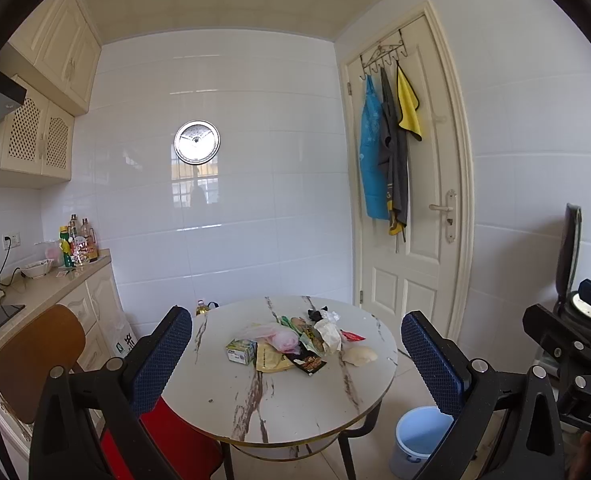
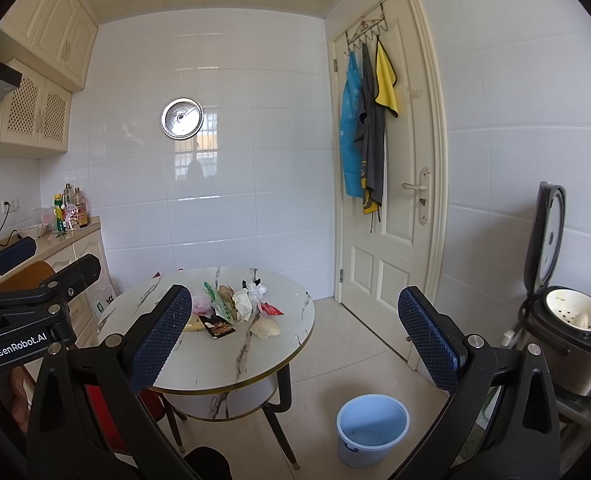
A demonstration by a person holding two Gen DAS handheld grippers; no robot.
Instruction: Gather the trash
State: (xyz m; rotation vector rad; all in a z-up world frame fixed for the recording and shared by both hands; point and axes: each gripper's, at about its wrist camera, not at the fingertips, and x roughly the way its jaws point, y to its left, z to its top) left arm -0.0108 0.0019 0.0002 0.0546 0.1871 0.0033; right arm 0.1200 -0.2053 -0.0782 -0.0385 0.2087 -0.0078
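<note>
On the round table (image 1: 255, 400): I log the trash pile (image 1: 295, 340) heaped centrally, untouched.
Left gripper (image 1: 295, 354): released, empty, held back to frame the pile.
Right gripper (image 2: 295, 336): likewise spread, empty.
Blue bucket (image 2: 372, 424): floor, right of table; likely receptacle, within easy reach.

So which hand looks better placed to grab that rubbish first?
Probably the left gripper: its open fingers frame the pile of wrappers and bags on the round marble-patterned table; the right gripper sits off-centre.

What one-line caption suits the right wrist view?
Open right hand-held gripper faces a round marble-patterned table heaped with wrappers, a pale blue plastic bucket waiting on the floor.
</note>
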